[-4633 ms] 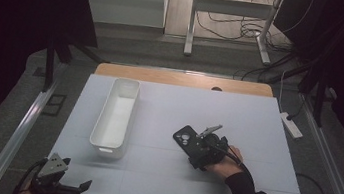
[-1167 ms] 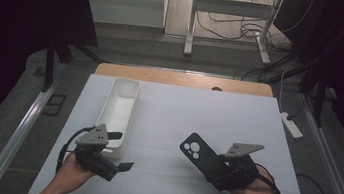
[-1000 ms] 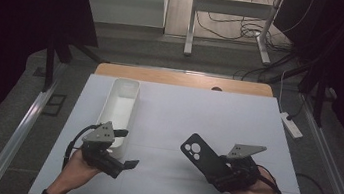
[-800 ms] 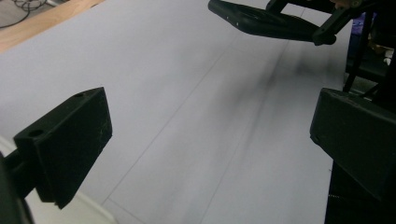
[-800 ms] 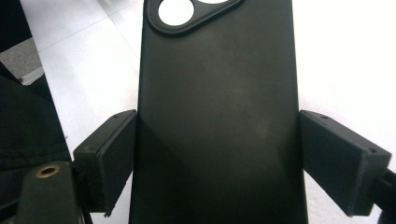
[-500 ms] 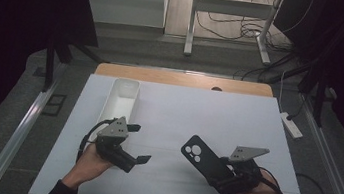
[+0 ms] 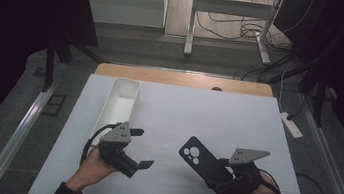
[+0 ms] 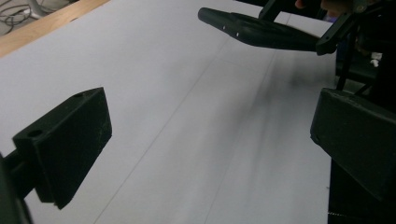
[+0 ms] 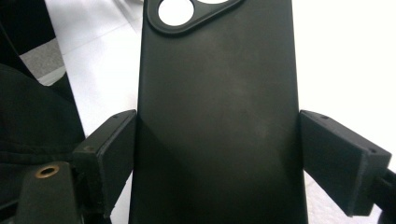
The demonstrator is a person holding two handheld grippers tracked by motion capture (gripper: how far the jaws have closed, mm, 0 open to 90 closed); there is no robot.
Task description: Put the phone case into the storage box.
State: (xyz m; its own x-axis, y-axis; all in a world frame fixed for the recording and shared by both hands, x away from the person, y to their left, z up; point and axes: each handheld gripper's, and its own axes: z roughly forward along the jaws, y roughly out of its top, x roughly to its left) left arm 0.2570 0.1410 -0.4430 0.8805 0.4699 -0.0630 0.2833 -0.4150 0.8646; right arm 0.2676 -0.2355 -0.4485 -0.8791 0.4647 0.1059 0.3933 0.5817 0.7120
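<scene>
A black phone case [image 7: 200,162] with a round camera cut-out is held tilted above the white table at the front right. My right gripper [image 7: 222,182] is shut on it: in the right gripper view the pads [image 9: 109,149] press on both long edges of the phone case [image 9: 219,107], my right gripper [image 9: 219,156] spanning its width. My left gripper [image 7: 142,148] hovers at the front left of centre, open and empty, pointing toward the case. In the left gripper view my left gripper [image 8: 215,135] has only bare table between its jaws, with the phone case [image 8: 261,32] farther off.
A long white tray [image 7: 121,101] lies on the left of the white table sheet [image 7: 207,117], just behind my left hand. A wooden strip [image 7: 182,79] runs along the far edge. A power strip [image 7: 290,125] lies off the table's right side.
My left hand has come up from the front left edge toward the table's middle, nearer the case. The right gripper has kept still with the case in it.
</scene>
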